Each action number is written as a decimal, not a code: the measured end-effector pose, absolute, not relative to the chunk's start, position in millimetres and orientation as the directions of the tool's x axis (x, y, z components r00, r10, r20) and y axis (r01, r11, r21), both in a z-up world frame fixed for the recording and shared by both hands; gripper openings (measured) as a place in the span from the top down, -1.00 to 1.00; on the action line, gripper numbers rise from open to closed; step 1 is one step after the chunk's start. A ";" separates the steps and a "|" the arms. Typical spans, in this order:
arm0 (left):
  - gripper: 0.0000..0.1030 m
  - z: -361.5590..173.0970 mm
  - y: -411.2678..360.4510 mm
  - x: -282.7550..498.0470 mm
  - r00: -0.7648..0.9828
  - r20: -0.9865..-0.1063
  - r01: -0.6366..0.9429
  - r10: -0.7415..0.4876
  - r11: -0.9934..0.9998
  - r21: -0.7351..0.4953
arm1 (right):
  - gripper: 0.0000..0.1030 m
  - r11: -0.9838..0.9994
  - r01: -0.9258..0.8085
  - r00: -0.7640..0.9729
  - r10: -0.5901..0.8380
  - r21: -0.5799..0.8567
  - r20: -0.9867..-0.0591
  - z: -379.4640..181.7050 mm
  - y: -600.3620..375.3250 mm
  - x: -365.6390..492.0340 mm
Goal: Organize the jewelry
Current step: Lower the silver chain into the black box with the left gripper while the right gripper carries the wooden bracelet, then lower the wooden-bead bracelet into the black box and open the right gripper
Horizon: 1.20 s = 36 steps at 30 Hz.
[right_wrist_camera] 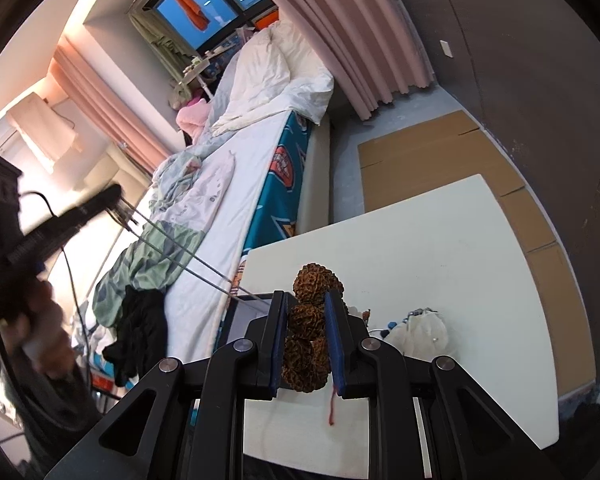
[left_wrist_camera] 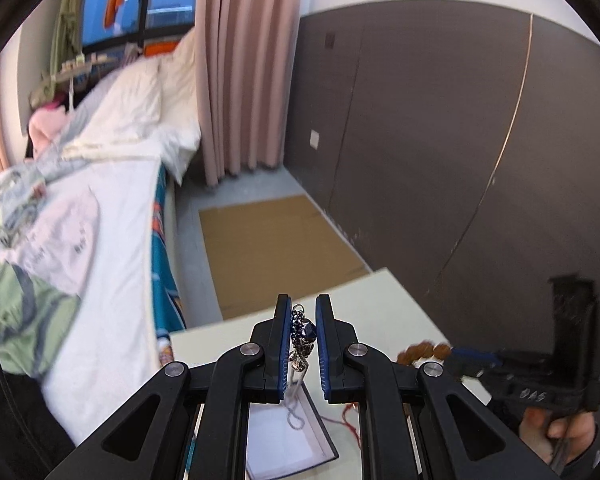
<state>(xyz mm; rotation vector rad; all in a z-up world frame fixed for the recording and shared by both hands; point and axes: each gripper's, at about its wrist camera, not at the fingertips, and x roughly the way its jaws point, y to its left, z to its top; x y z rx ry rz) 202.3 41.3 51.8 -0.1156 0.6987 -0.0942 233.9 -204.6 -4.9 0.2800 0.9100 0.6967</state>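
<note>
My left gripper (left_wrist_camera: 303, 314) is shut on a silver chain necklace with a dark blue pendant (left_wrist_camera: 305, 330). The chain hangs down over an open jewelry box with a white lining (left_wrist_camera: 278, 438) on the white table (left_wrist_camera: 380, 292). My right gripper (right_wrist_camera: 305, 308) is shut on a bracelet of large brown wrinkled seed beads (right_wrist_camera: 306, 320) with a red cord (right_wrist_camera: 332, 404) hanging below, held above the table (right_wrist_camera: 440, 240). The right gripper also shows at the right in the left wrist view (left_wrist_camera: 446, 352), with the beads. The box's corner shows in the right wrist view (right_wrist_camera: 246, 312).
A small heap of white and blue jewelry (right_wrist_camera: 416, 328) lies on the table to the right of my right gripper. A bed with bedding (left_wrist_camera: 92, 208) stands left of the table. Flat cardboard (left_wrist_camera: 268, 244) lies on the floor beyond it, beside a dark wall (left_wrist_camera: 440, 140).
</note>
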 end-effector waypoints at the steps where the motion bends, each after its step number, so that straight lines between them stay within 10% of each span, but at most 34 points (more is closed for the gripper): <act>1: 0.76 45.7 39.9 204.3 0.753 -0.646 0.047 -0.128 0.989 -0.141 | 0.60 0.750 -0.428 0.416 0.659 0.504 -0.626 -4.9 -205.3 233.6; 17: 0.62 -23.6 51.3 222.0 0.604 -0.782 -0.060 -0.156 0.969 -0.240 | 0.60 0.746 -0.401 0.390 0.664 0.532 -0.638 -13.5 -208.2 229.8; 22: -0.54 -15.1 72.1 204.0 0.650 -0.752 -0.115 -0.108 0.965 -0.238 | 0.60 0.722 -0.433 0.362 0.687 0.539 -0.630 -12.8 -188.0 231.5; 36: -0.56 -9.7 133.2 154.8 0.673 -0.738 -0.253 -0.042 0.925 -0.282 | 0.60 0.614 -0.532 0.188 0.757 0.583 -0.625 -33.4 -87.2 237.2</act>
